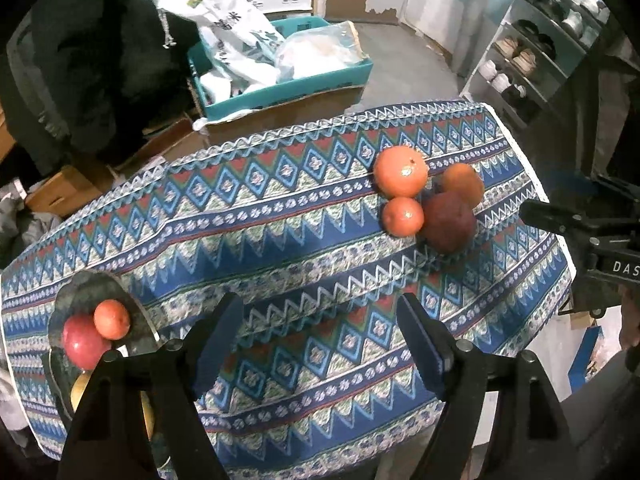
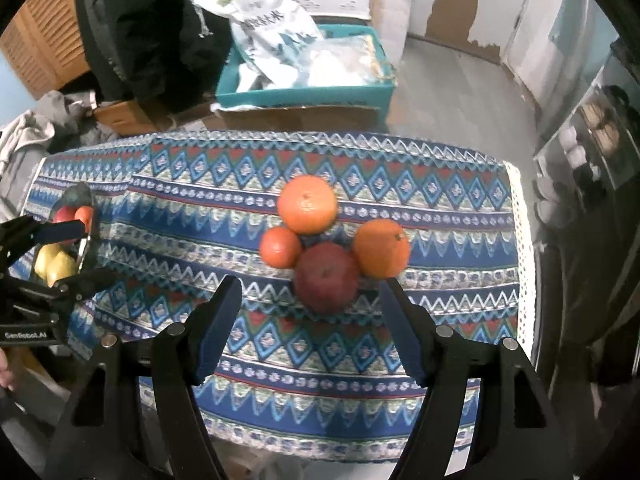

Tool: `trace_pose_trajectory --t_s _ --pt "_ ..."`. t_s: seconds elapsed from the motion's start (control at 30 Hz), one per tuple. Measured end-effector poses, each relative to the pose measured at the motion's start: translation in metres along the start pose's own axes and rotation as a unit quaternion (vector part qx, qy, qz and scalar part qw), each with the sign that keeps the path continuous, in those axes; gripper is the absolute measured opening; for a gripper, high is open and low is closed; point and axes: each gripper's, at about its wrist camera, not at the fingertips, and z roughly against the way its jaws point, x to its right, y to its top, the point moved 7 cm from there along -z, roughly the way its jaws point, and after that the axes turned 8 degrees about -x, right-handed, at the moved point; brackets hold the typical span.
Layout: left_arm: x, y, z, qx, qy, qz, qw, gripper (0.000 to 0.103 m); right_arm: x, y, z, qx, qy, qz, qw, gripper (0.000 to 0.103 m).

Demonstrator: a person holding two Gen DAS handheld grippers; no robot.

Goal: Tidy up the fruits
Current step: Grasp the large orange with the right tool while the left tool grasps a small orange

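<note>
Fruit awaits sorting: 3 oranges [image 2: 307, 204] touch a red apple [image 2: 327, 278], well right of the bowl [image 1: 132, 316], which already holds several. Both the left gripper [image 1: 320, 344] and right gripper [image 2: 310, 328] hang released, empty; the right is nearer the apple, probably to take it.

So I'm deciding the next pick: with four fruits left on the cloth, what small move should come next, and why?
Probably lower the right gripper onto the dark red apple: its fingers are open and empty, and the apple lies nearest, just ahead of them.
</note>
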Motion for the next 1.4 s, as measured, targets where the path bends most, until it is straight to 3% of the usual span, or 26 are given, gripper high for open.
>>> trace_pose_trajectory --t_s 0.33,0.63,0.93,1.2,1.4 --pt "0.015 0.042 -0.019 -0.021 -0.013 -0.012 0.9996 0.08 0.036 0.024 -0.02 -0.046 0.004 0.0 0.999 0.072" --pt "0.023 0.08 -0.05 -0.035 -0.025 -0.028 0.9987 0.08 0.065 0.04 -0.071 -0.09 0.036 -0.034 0.995 0.072" --pt "0.037 0.085 -0.096 -0.07 -0.052 -0.021 0.996 0.08 0.083 0.041 -0.113 -0.114 0.04 -0.061 0.991 0.072" --pt "0.042 0.092 -0.119 -0.087 -0.102 0.018 0.9908 0.081 0.083 0.04 -0.134 -0.124 0.053 -0.067 0.989 0.072" --pt "0.051 0.087 -0.132 -0.098 -0.113 0.023 0.9885 0.081 0.084 0.033 -0.153 -0.132 0.055 -0.074 0.987 0.072"
